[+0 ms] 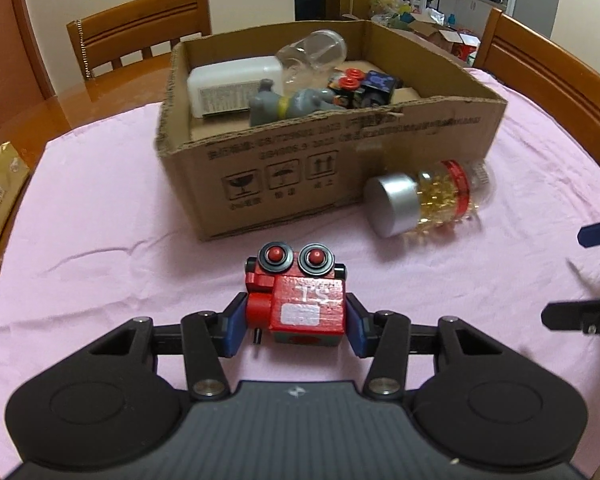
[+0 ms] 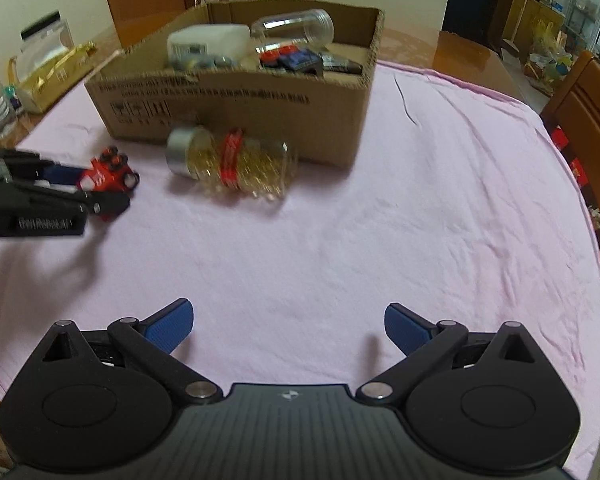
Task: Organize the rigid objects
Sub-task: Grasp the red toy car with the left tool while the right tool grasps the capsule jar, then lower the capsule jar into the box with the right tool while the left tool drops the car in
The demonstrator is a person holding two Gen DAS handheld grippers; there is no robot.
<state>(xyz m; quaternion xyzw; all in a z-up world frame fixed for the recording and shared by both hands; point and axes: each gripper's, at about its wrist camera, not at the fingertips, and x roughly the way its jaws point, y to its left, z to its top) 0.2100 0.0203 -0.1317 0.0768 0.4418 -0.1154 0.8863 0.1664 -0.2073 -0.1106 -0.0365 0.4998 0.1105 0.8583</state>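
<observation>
One red toy truck (image 1: 300, 304) is clamped between the blue pads of the left gripper (image 1: 298, 322), which is closed on its two sides; the toy is seen just above the pink cloth (image 1: 100, 240), in front of the near wall of the cardboard box (image 1: 300, 168). The toy is boxy, glossy red with a grey underside, two black wheels with red hubs showing at its far end, a white sticker and white lettering on its upper face. One clear bottle (image 1: 431, 200) with a silver cap, a red label band and yellow capsules inside is lying on its side on the cloth, touching or just beside the box's near wall toward its right corner. One box is counted, open-topped, with printed handling symbols on the front. Inside it are seen one white rectangular container (image 1: 232, 84), one clear empty jar (image 1: 315, 56) on its side, one grey figure (image 1: 288, 104), and one dark blue toy vehicle (image 1: 363, 86) with red wheel hubs; further small items there cannot be told apart. The right gripper (image 2: 288, 328) is held with its jaws wide apart over bare cloth, nothing between them, well apart from the bottle. Two wooden chairs (image 1: 148, 24) are seen beyond the far table edge.
</observation>
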